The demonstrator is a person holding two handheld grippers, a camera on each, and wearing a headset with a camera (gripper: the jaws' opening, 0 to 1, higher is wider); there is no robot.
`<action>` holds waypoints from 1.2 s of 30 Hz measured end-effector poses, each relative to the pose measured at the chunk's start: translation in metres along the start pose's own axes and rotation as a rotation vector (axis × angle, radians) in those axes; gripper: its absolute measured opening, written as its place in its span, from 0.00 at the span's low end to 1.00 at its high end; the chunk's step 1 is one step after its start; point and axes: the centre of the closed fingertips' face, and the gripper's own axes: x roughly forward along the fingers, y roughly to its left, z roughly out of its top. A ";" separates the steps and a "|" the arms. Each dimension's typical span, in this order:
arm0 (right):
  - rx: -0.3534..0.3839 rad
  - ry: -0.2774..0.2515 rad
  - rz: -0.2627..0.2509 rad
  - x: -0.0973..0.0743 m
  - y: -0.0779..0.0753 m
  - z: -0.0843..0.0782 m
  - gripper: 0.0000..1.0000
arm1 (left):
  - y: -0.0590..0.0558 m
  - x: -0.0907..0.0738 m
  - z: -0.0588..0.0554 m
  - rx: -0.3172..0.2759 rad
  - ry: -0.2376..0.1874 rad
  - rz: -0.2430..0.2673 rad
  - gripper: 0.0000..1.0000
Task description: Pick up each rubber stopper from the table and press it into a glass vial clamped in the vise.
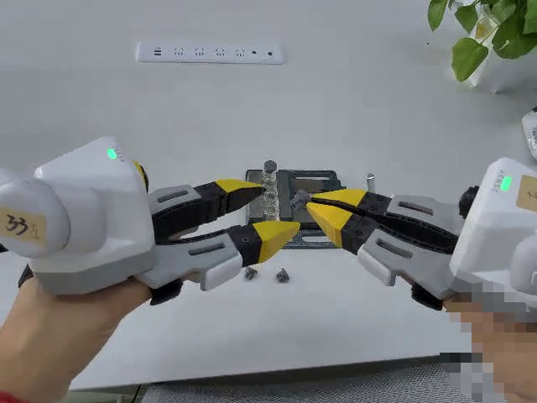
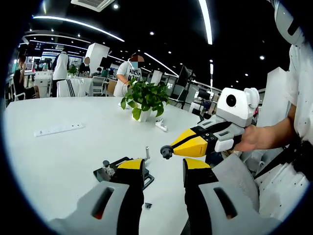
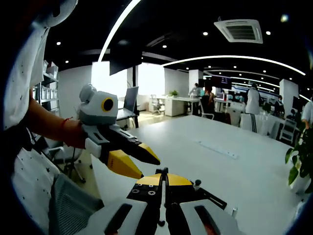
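**Left gripper** (image 1: 278,210): jaws spread apart, gripping nothing; upper yellow tip just beside the glass vial (image 1: 270,191).

**Right gripper** (image 1: 312,206): jaws closed on a grey rubber stopper (image 1: 300,200), pinched at the very tips, facing the left gripper's tips and near them.

**Glass vial**: upright in the black vise (image 1: 319,180), capped with a dark stopper, between the two grippers' tips.

**Loose stopper** (image 1: 250,273) and **second loose stopper** (image 1: 283,274): on the white table (image 1: 352,101), under the left gripper's lower jaw.

**Power strip** (image 1: 210,53): well beyond both grippers.
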 end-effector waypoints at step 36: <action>0.011 -0.094 -0.020 -0.005 0.002 0.021 0.00 | -0.007 0.002 0.018 -0.258 -0.098 -0.070 0.08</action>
